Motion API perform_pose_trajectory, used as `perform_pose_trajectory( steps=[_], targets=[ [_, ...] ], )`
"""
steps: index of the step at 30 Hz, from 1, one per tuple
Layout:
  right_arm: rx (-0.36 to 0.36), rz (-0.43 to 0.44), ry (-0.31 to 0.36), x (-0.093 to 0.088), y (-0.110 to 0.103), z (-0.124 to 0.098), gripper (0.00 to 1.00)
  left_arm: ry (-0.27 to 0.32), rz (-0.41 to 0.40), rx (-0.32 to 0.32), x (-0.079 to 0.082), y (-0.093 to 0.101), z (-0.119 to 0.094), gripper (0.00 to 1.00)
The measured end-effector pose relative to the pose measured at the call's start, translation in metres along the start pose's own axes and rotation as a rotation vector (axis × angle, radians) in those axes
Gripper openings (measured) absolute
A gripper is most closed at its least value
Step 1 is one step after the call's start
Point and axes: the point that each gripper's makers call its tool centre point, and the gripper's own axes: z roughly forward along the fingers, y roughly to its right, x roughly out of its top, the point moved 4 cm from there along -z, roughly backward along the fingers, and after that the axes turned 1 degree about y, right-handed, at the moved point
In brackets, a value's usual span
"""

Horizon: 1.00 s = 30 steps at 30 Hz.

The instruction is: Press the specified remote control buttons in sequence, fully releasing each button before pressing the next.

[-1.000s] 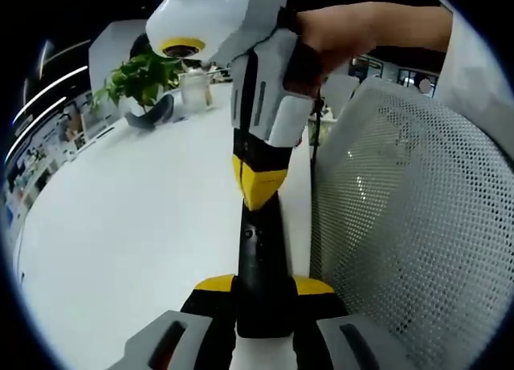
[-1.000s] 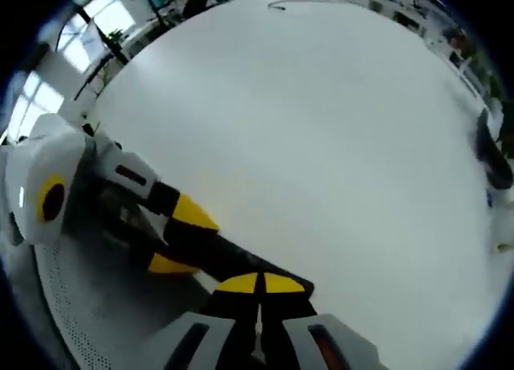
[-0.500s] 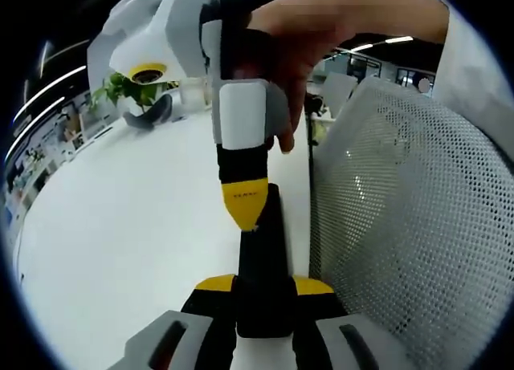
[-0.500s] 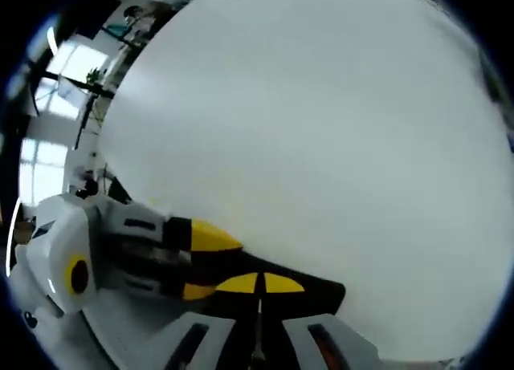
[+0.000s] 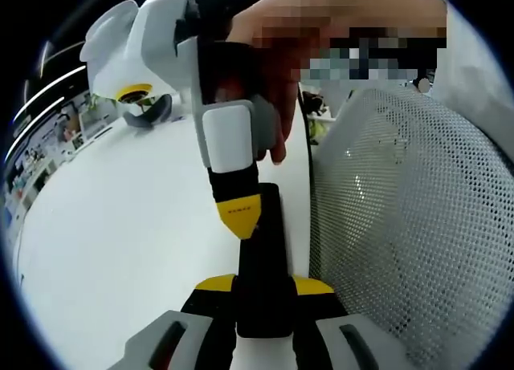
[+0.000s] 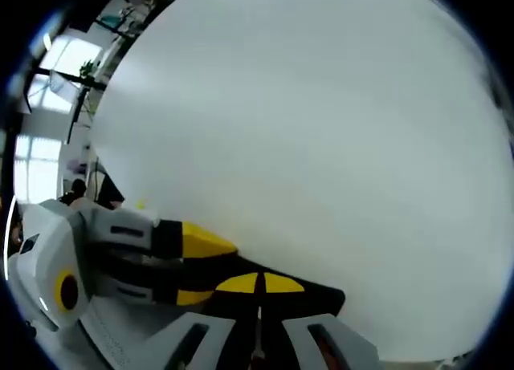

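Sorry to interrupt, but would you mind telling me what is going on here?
A person holds a black remote clamped in the left gripper above a white table. The right gripper, its yellow fingers shut together, points down with its tip on the remote's face, apparently pressing a button. A mesh chair back stands beside the table.

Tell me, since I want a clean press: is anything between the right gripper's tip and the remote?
Nothing visible is. In the left gripper view the right gripper, jaws together, comes down with its yellow tip right at the black remote, which the left gripper clamps. The mesh chair back stands off to one side.
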Motion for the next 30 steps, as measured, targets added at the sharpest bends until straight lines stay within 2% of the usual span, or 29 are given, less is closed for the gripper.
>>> perform_pose_trajectory(
  steps=[11,21,25,30],
  targets=[
    [-0.058,-0.011,-0.004,0.0009,-0.0002,0.0026,0.0,-0.004,-0.019,-0.002,0.0005,-0.0005,0.0001,0.24],
    [-0.052,0.029,-0.007,0.0016,0.0008,0.0023,0.0,-0.008,-0.019,0.003,0.0005,-0.0005,-0.0001,0.24],
    [-0.052,-0.004,-0.014,0.0014,-0.001,0.0008,0.0,-0.008,-0.014,0.004,0.0006,-0.0004,0.0,0.24],
    [-0.041,0.012,-0.014,0.0019,-0.0002,0.0004,0.0,-0.002,-0.004,0.005,0.0006,-0.0007,0.0,0.24]
  ],
)
